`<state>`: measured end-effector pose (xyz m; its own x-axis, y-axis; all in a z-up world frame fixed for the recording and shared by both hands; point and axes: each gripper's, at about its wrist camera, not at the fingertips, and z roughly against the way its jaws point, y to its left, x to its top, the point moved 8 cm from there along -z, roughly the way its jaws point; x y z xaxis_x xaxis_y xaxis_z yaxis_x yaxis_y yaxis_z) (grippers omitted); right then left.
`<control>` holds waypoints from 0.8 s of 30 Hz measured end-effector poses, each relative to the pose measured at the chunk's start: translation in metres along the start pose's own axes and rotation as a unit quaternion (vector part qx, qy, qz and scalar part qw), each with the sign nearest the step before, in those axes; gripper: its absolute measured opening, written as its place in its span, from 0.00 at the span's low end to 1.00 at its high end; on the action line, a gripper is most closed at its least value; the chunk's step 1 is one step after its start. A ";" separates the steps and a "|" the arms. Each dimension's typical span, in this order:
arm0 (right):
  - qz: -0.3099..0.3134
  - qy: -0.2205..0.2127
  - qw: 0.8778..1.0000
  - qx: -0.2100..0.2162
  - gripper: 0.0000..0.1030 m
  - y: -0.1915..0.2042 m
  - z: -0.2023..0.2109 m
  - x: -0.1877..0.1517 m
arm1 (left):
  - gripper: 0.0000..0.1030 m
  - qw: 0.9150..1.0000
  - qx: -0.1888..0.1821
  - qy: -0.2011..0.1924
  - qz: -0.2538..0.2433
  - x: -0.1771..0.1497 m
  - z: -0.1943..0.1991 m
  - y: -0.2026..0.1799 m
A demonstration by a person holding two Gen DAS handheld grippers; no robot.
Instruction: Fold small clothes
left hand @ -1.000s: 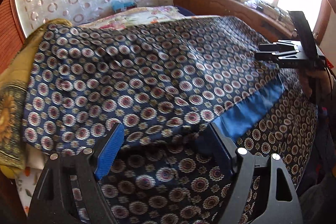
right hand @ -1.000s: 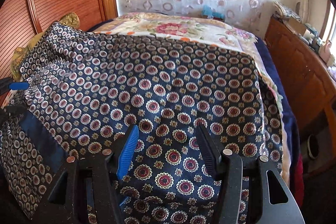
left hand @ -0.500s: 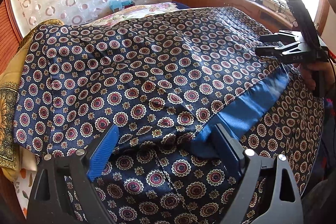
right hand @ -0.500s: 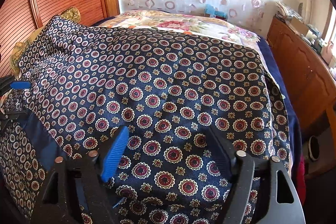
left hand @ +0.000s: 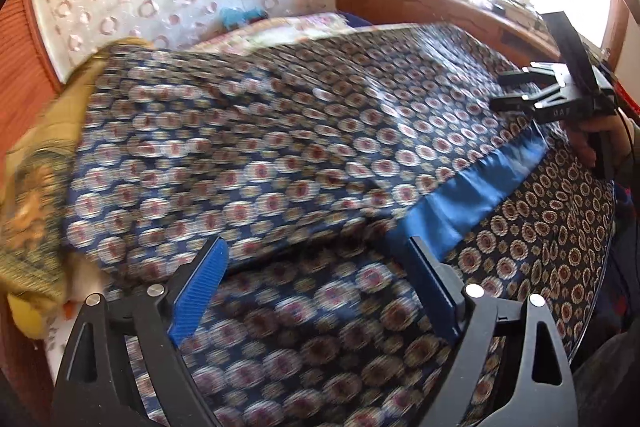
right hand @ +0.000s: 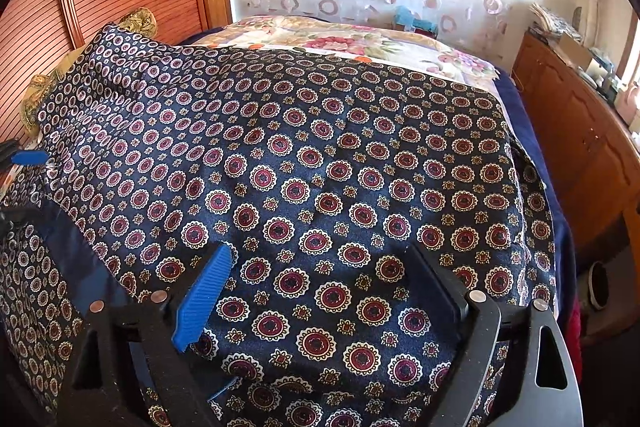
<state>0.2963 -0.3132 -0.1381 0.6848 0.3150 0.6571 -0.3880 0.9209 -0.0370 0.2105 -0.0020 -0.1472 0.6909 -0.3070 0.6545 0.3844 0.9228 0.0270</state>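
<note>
- Patterned cloth spread across the bed, one layer already doubled over another; plain blue hem band running along the folded-over edge, lower layer showing below it.
- One fold judged done; cloth broad for a finished bundle, so more folds probably left.
- Left gripper low over the near part of the cloth by the hem band, jaws spread wide, nothing between them.
- Right gripper over the top layer near its front edge, jaws likewise wide apart and holding nothing; seen from the left camera as a black tool at the far end of the hem band.
- Left view blurred, so fine creases hard to judge there.
- Top layer fairly smooth in the right view, slight ripples toward the yellow fabric at the side.
- Next step likely: pick up an edge or corners for a second fold, then smooth.
</note>
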 end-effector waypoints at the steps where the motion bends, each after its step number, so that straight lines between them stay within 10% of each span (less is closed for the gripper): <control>1: 0.000 0.000 1.000 0.000 0.87 0.000 0.000 0.000 | 0.84 1.000 0.009 -0.006 0.008 -0.002 0.006 0.009; 11: 0.001 0.000 1.000 0.001 0.88 -0.002 0.000 0.000 | 0.51 0.989 0.049 -0.028 0.137 -0.020 0.034 0.099; 24: -0.003 0.000 1.000 -0.004 0.88 -0.003 0.002 -0.001 | 0.33 0.984 0.057 -0.034 0.163 -0.010 0.018 0.118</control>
<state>0.2959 -0.3171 -0.1375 0.6870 0.3089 0.6578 -0.3787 0.9247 -0.0387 0.2379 0.1143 -0.1367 0.7228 0.0222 0.6907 0.0758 0.9909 -0.1113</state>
